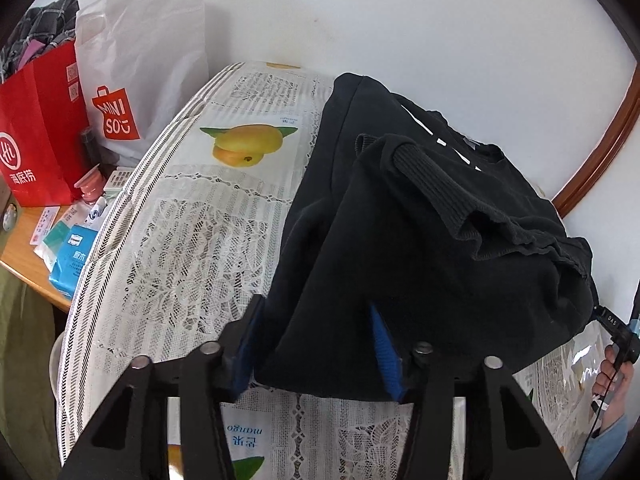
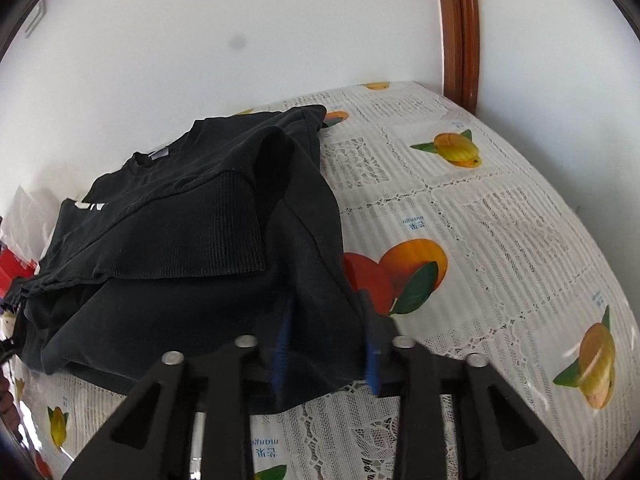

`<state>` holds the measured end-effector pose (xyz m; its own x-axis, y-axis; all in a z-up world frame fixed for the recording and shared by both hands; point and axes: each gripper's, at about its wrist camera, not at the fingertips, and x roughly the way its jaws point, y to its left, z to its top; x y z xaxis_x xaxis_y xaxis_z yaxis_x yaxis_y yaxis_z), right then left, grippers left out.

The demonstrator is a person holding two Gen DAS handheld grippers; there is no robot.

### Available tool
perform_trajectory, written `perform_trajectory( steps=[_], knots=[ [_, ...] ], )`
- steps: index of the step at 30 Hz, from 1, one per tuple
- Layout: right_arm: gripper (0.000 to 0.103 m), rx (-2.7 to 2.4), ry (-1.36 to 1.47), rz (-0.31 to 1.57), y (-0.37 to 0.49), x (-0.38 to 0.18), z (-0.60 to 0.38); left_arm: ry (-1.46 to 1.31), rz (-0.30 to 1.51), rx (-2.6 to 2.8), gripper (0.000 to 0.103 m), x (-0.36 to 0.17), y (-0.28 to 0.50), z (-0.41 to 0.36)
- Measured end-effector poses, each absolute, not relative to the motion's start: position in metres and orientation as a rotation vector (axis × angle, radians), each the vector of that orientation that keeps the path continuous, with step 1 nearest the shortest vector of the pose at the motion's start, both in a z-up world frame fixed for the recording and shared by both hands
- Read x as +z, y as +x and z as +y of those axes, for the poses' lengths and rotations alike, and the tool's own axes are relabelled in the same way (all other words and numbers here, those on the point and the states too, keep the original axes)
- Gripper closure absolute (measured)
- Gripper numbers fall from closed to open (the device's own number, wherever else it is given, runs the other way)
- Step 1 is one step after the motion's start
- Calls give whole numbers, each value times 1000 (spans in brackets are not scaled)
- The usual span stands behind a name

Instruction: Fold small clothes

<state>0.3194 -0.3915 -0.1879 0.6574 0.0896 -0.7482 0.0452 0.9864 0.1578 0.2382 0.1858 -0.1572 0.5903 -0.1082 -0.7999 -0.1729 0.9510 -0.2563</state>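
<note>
A black sweater (image 1: 420, 220) lies partly folded on a table with a lace cloth printed with mangoes (image 1: 192, 240). A ribbed cuff lies across the top of the sweater and its neck points toward the wall. My left gripper (image 1: 316, 348) is at the sweater's near left corner, blue pads on either side of the bunched fabric and pressing on it. In the right wrist view the sweater (image 2: 180, 240) fills the left half. There my right gripper (image 2: 326, 356) is shut on its near right corner, just above the tablecloth (image 2: 500, 240).
A red paper bag (image 1: 36, 132) and a white shopping bag (image 1: 140, 80) stand left of the table, with small packets on a wooden side table (image 1: 44, 264). A white wall runs close behind. A wooden frame (image 2: 460, 32) stands at the right. A person's hand (image 1: 612, 372) shows at the right edge.
</note>
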Motion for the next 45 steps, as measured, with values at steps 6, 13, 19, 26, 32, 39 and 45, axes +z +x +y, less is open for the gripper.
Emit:
perform_trajectory(
  steps=[6, 13, 19, 26, 32, 39, 45],
  knots=[
    [88, 17, 152, 847, 305, -181, -391, -298, 921, 15, 86, -149, 223, 175],
    [88, -2, 168, 846, 276, -176, -398, -258, 935, 10, 86, -145, 192, 159],
    [88, -31, 180, 833, 235, -174, -409, -232, 946, -7, 86, -141, 155, 148],
    [89, -49, 162, 831, 182, -172, -426, -222, 952, -48, 86, -142, 113, 133],
    [83, -81, 184, 854, 157, -168, -440, -196, 953, -58, 83, -134, 92, 121],
    [78, -61, 87, 718, 129, -115, -417, -183, 879, -54, 65, -94, 81, 119],
    [82, 128, 81, 717, 130, -104, -364, -180, 844, -108, 61, -75, 91, 97]
  ],
)
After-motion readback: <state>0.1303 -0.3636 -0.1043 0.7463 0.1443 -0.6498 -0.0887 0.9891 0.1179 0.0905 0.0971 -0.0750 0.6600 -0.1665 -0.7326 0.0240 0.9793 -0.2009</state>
